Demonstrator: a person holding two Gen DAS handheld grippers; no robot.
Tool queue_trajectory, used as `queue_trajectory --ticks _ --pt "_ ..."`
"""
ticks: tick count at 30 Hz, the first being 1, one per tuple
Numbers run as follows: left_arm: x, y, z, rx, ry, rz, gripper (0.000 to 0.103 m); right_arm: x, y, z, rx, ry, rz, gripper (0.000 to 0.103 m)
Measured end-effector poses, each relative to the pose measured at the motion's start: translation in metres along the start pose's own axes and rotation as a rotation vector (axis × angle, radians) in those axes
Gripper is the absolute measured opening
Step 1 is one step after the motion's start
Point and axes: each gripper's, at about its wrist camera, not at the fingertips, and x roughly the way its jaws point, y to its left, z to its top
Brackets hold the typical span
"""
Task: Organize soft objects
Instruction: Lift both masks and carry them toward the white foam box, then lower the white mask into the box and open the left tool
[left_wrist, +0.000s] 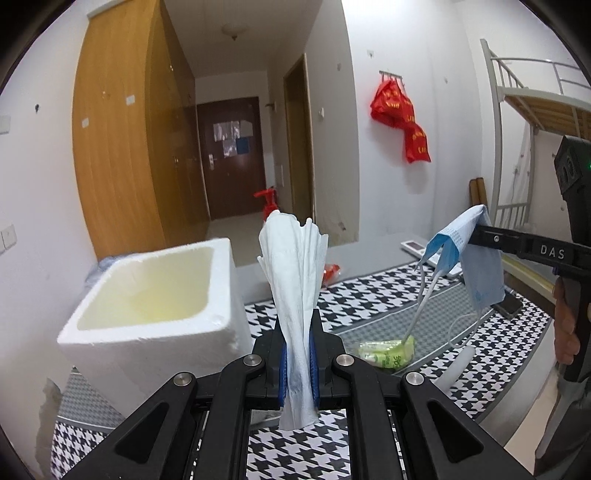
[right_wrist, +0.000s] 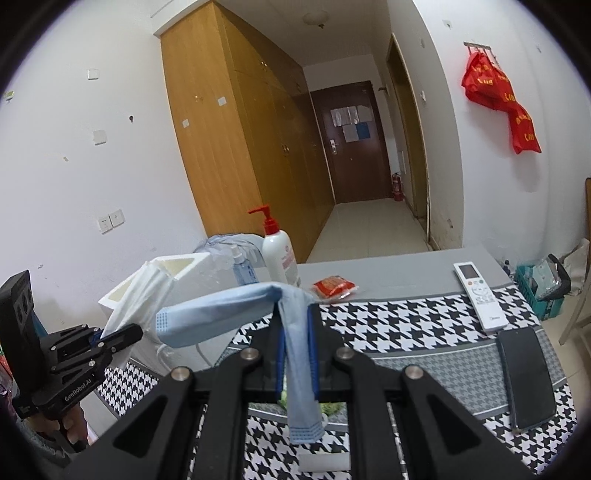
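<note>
Tissue (left_wrist: 293, 295) stands pinched between the blue pads of the left gripper (left_wrist: 298, 363), its long axis running upright along the fingers and its free end fanning out above them. The foam box (left_wrist: 155, 295), open-topped and seemingly empty, sits on the houndstooth tablecloth (left_wrist: 369, 295) just to the left of this gripper and slightly ahead, so the left hand is the nearer of the two. The right gripper (right_wrist: 297, 363) is closed on a blue face mask (right_wrist: 236, 306), which drapes over the fingertips to the left, its ear loops dangling toward a green packet (left_wrist: 388, 352) on the cloth. Judged from this layout, a short leftward carry would bring the tissue over the box opening; the mask has farther to travel.
</note>
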Motion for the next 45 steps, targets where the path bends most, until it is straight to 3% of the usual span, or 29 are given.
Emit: queue_trajectory --ticks 11,24,45 --pt "-0.018 0.022 0.014 -0.021 -0.056 0.007 0.01 0.005 0.019 0.008 -0.009 -0.023 0.006 0.014" --pt "-0.03 0.049 0.027 -0.049 -0.108 0.082 0.01 0.014 0.047 0.025 -0.061 -0.045 0.056 0.014" --pt "-0.028 0.089 0.023 -0.098 -0.064 0.2 0.01 0.042 0.095 0.039 -0.13 -0.034 0.194 0.014"
